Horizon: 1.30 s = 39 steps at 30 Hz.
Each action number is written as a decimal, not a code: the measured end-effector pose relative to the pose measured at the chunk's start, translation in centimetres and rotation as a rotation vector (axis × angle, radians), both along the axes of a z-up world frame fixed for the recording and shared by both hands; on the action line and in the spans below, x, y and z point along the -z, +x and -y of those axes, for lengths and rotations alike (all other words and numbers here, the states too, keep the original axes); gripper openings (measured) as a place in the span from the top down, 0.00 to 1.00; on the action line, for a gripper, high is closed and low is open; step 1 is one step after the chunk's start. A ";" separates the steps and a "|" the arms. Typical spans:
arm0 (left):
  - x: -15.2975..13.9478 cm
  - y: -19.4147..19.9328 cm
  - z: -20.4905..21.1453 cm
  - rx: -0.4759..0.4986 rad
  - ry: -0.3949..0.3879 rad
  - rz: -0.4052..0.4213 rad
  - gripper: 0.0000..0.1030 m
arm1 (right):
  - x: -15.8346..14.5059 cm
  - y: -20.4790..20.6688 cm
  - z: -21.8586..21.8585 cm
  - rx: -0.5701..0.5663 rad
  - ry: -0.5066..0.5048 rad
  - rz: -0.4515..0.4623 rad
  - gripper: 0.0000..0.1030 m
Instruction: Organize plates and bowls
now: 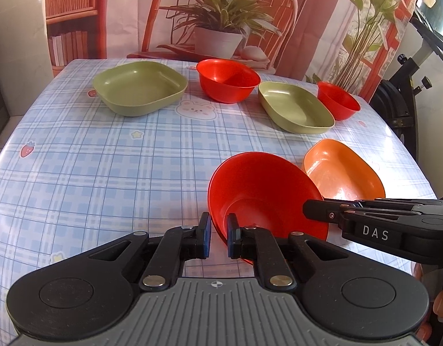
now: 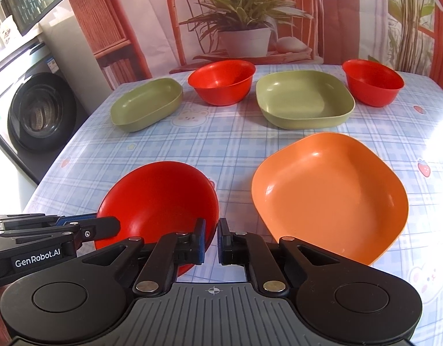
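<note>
A red bowl (image 1: 264, 190) (image 2: 158, 199) sits tilted at the near side of the checked table, held from both sides. My left gripper (image 1: 219, 225) (image 2: 111, 225) is shut on its left rim. My right gripper (image 2: 211, 230) (image 1: 308, 210) is shut on the opposite rim. Just right of the bowl lies an orange plate (image 1: 345, 173) (image 2: 331, 196). Along the far side stand two green plates (image 2: 146, 103) (image 2: 305, 98) and two more red bowls (image 2: 221, 80) (image 2: 373, 82), alternating in a row.
A washing machine (image 2: 39, 112) stands off the table's left edge. A black metal stand (image 1: 394, 101) is beyond the right edge. A printed backdrop (image 2: 244, 14) hangs behind the far edge. Bare tablecloth (image 1: 106, 173) lies left of the held bowl.
</note>
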State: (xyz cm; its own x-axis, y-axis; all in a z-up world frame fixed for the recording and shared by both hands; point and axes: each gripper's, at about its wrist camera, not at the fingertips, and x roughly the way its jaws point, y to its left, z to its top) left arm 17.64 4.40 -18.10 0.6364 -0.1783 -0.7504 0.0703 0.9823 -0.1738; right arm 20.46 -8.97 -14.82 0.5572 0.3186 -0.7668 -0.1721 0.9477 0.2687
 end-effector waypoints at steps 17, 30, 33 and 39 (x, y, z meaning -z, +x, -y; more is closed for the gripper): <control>-7.1 7.1 -0.6 0.018 0.031 0.159 0.88 | -6.5 7.2 0.0 0.014 0.015 0.141 0.93; -8.0 18.3 -0.4 0.030 0.043 0.179 0.88 | -7.1 18.5 -0.6 0.040 -0.055 0.200 0.92; -6.8 20.7 -0.4 0.034 0.023 0.141 0.88 | -6.0 20.7 -0.5 0.055 -0.074 0.180 0.92; -3.9 24.1 -0.2 0.046 0.052 0.083 0.88 | -2.8 24.0 -0.1 0.067 -0.086 0.131 0.92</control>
State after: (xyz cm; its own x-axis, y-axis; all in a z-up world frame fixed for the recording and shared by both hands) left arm 41.72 4.63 -14.21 0.6890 -0.1714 -0.7042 0.1278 0.9851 -0.1147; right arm 44.41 -8.84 -12.01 0.6718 0.2139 -0.7092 -0.1361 0.9767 0.1657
